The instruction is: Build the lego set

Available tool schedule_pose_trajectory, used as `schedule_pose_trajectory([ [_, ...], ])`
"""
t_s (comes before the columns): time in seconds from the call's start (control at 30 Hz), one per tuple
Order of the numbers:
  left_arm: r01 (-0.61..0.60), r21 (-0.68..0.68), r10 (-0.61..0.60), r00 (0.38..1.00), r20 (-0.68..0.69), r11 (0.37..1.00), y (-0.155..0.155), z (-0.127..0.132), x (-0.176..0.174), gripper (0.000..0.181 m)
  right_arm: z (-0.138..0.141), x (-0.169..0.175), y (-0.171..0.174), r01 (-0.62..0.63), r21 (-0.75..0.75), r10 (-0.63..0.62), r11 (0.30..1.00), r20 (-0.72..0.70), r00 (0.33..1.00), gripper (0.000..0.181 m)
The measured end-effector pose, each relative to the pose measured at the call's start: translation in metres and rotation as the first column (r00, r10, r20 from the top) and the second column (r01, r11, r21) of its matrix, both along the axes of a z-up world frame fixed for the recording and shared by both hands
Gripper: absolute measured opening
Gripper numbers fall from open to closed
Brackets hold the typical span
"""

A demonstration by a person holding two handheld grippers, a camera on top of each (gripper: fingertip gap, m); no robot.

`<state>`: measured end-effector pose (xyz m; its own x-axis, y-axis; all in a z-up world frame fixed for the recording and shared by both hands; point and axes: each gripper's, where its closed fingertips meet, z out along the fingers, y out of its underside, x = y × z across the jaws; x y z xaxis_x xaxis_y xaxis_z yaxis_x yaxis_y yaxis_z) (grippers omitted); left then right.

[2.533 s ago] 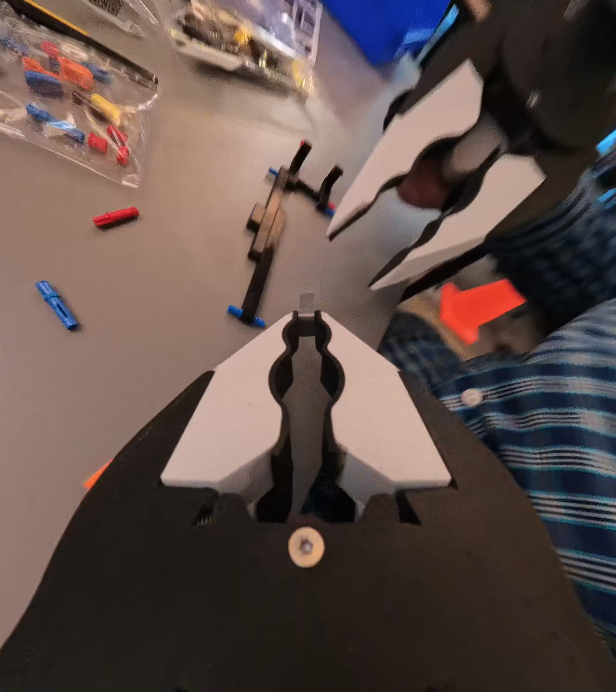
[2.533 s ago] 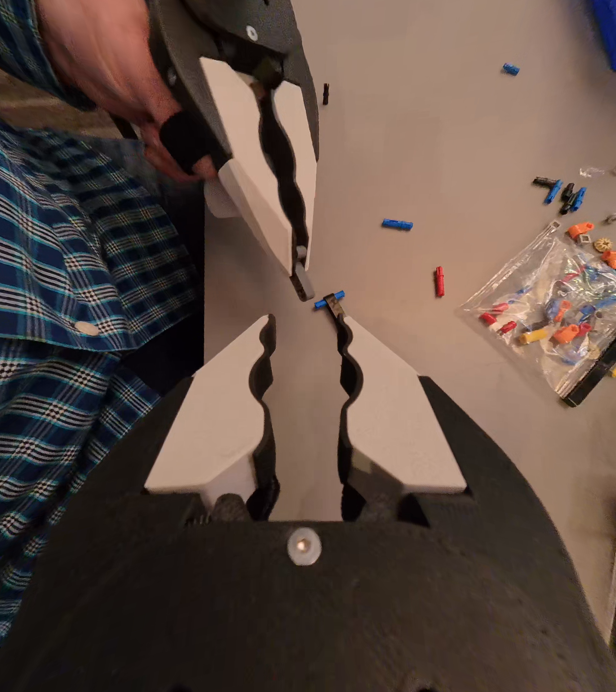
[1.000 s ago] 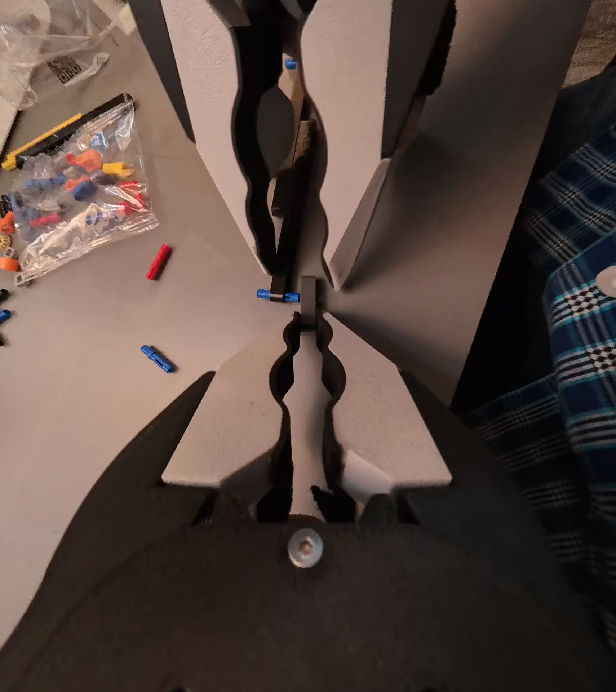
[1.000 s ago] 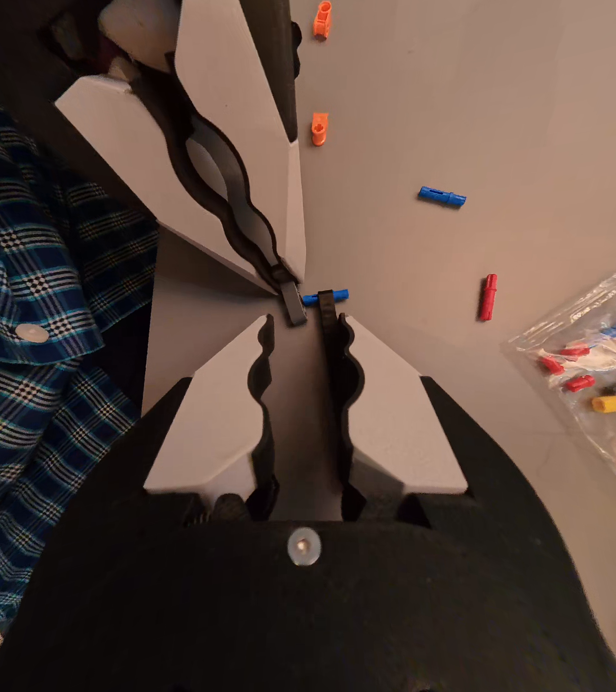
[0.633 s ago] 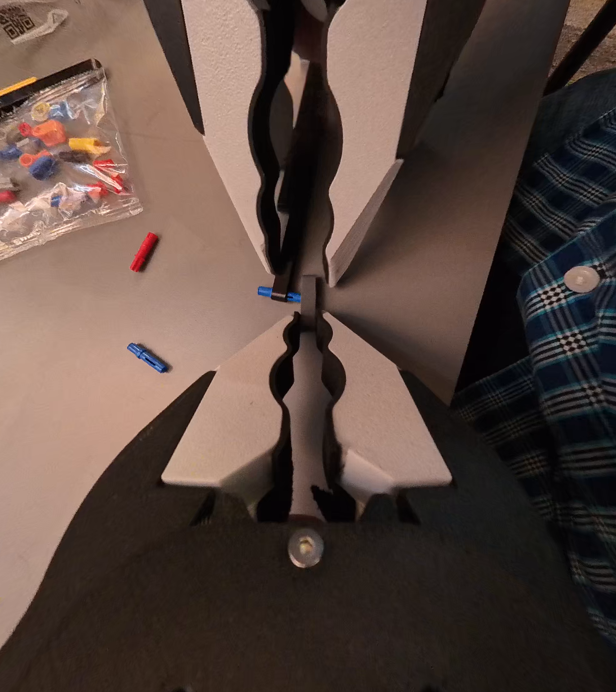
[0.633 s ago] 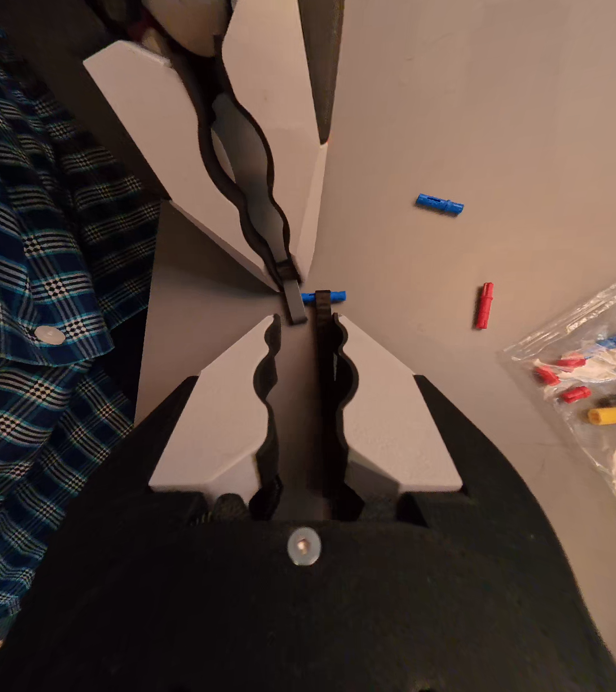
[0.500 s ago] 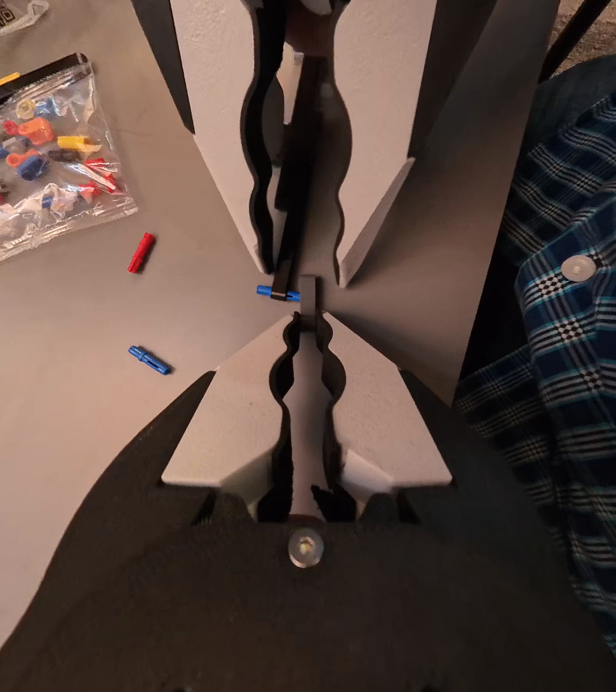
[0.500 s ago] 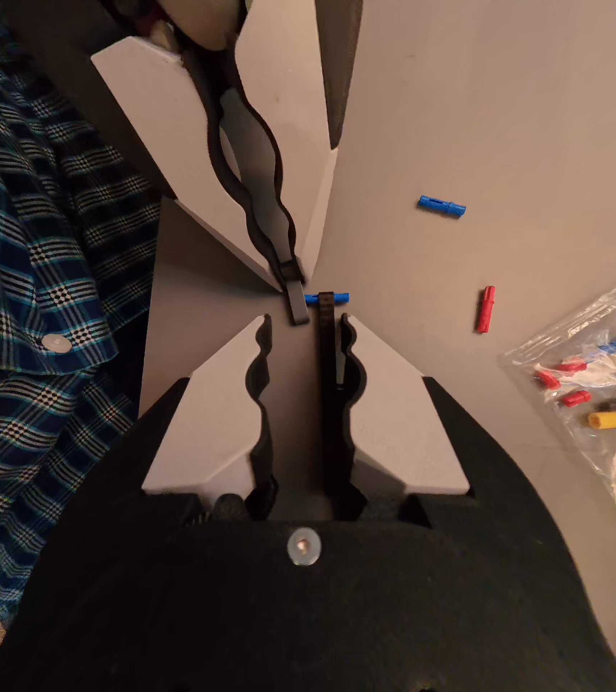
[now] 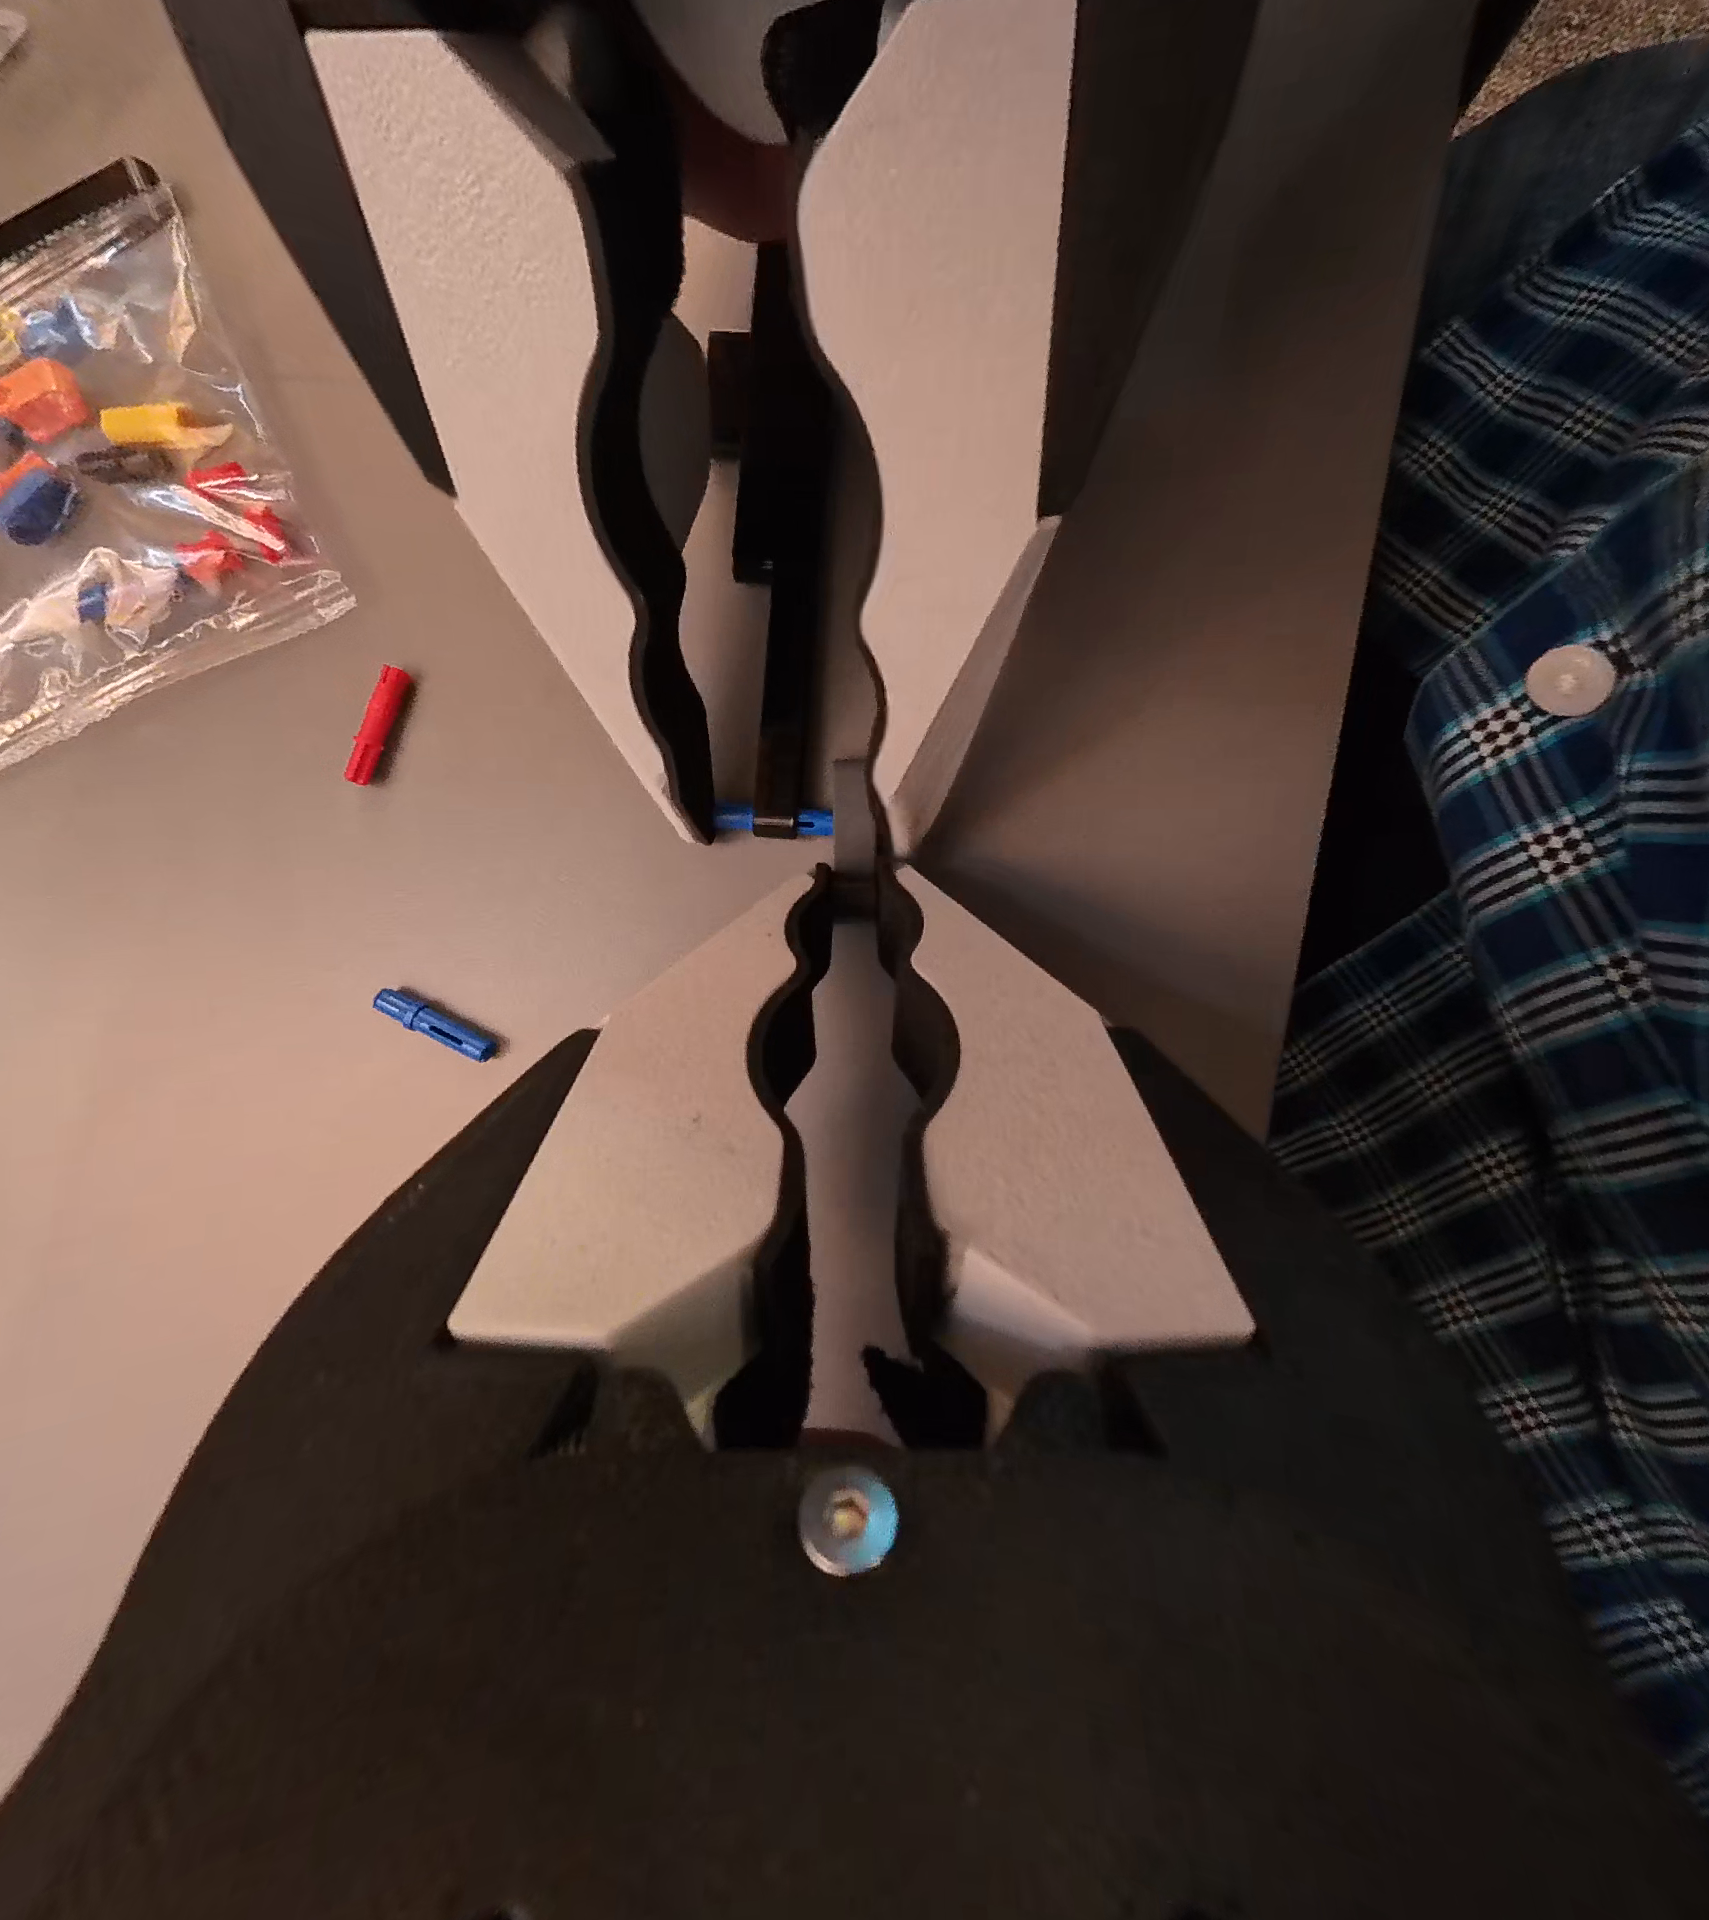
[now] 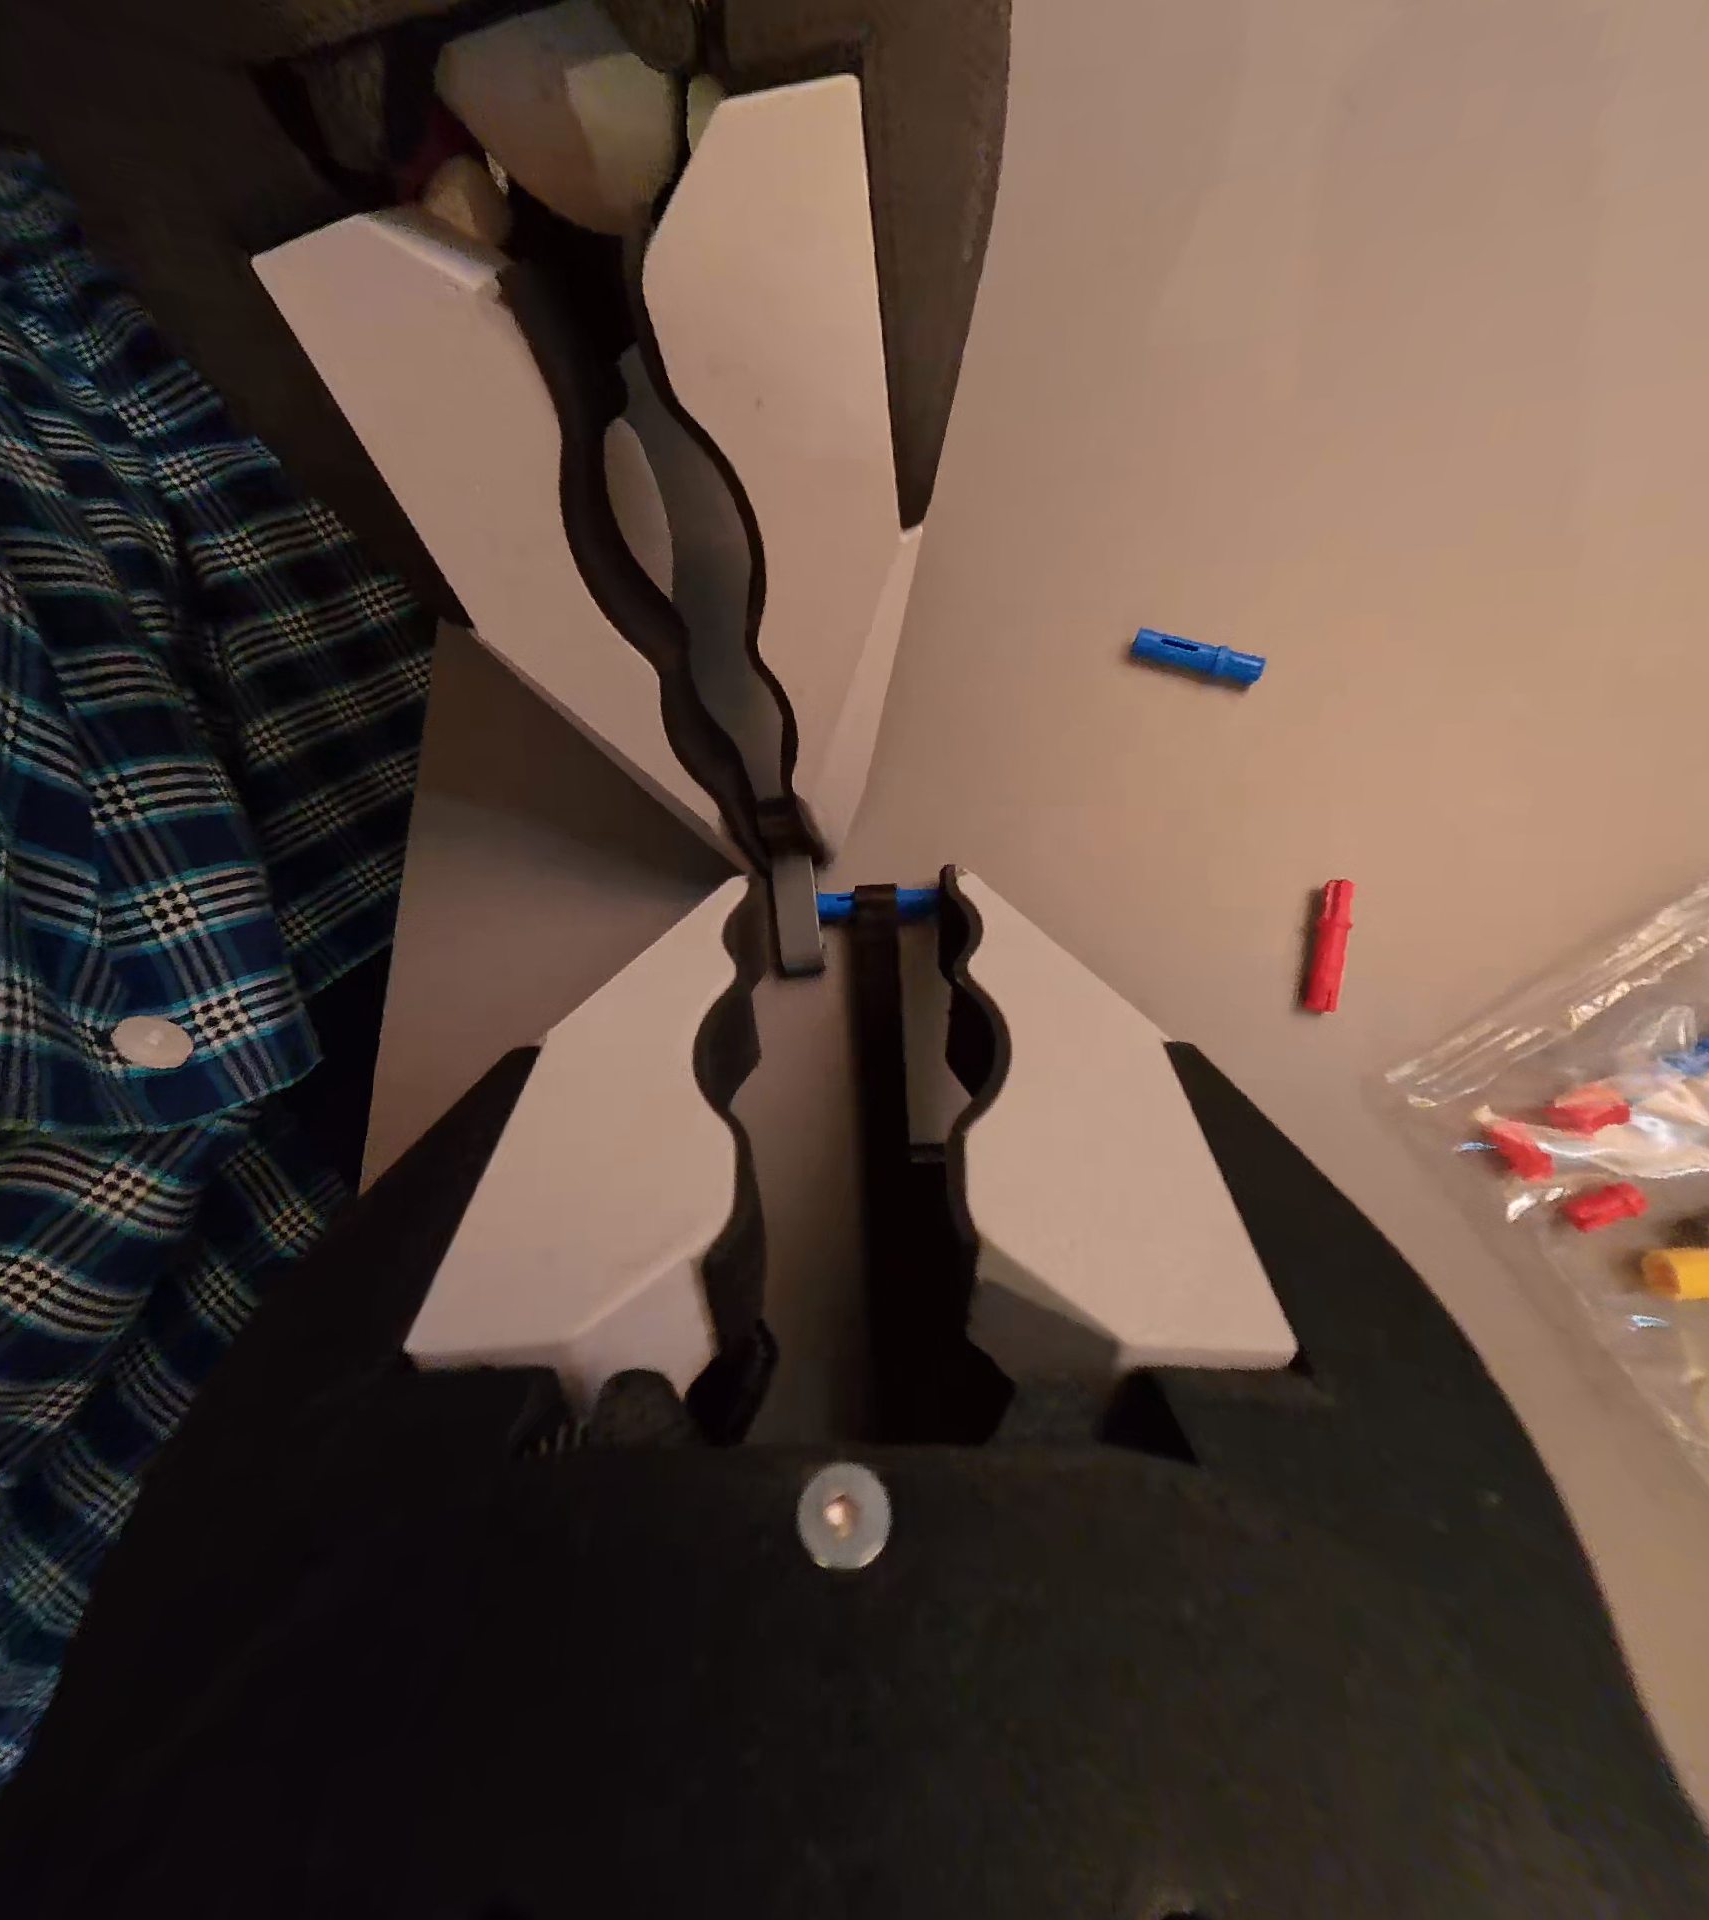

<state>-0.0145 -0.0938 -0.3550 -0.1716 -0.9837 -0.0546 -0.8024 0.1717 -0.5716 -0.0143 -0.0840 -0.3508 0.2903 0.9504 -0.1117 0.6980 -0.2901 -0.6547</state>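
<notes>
In the left wrist view, the left gripper [image 9: 855, 883] has its two white fingers closed on a small grey piece [image 9: 852, 816], which sticks out past the tips. Directly opposite, tip to tip, comes the right gripper [image 9: 793, 821]; its fingers stand clearly apart, and a long black beam [image 9: 788, 644] lies between them, close to one finger. A blue pin [image 9: 777, 821] goes across the end of this beam, and the grey piece is just beside one end of the pin; I cannot tell if they touch. On the grey table [image 9: 154, 1091] lie a loose blue pin [image 9: 434, 1027] and a loose red pin [image 9: 377, 725], and farther away a clear bag of coloured parts [image 9: 81, 499]. A blue checked shirt [image 9: 1608, 935] fills the right side. In the right wrist view, the right gripper [image 10: 845, 914] is half open, with the black beam [image 10: 879, 1122] running along the gap nearer to its right finger [image 10: 1068, 1143]; whether the fingers really press it I cannot tell. The blue pin [image 10: 876, 902] crosses the beam tip. The left gripper [image 10: 777, 831] reaches in from above, shut on the grey piece [image 10: 796, 920], which stands at the left end of the blue pin. On the table [image 10: 1349, 416] there are the loose blue pin [image 10: 1198, 658], the loose red pin [image 10: 1330, 943] and the bag [image 10: 1660, 1195].
</notes>
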Motion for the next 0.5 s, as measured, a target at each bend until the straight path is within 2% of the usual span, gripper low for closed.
schedule_pose_trajectory([
  [0.2,0.014,-0.01,-0.014,1.0,0.006,1.0,0.0001,0.0,-0.0002,0.006,0.0006,-0.0003,-0.0026,-0.015,-0.001,0.015,1.0,-0.03,0.999,0.037],
  [0.33,0.035,-0.019,-0.034,0.999,0.007,0.999,0.0001,0.0001,-0.0002,0.006,0.0001,0.0003,-0.0005,-0.016,0.017,0.016,1.0,-0.025,1.0,0.029],
  [0.5,0.051,-0.035,-0.051,0.999,-0.001,0.998,0.0011,0.0002,-0.0007,0.006,-0.0005,0.0001,0.0004,-0.029,0.051,0.03,0.998,-0.017,0.999,0.029],
])
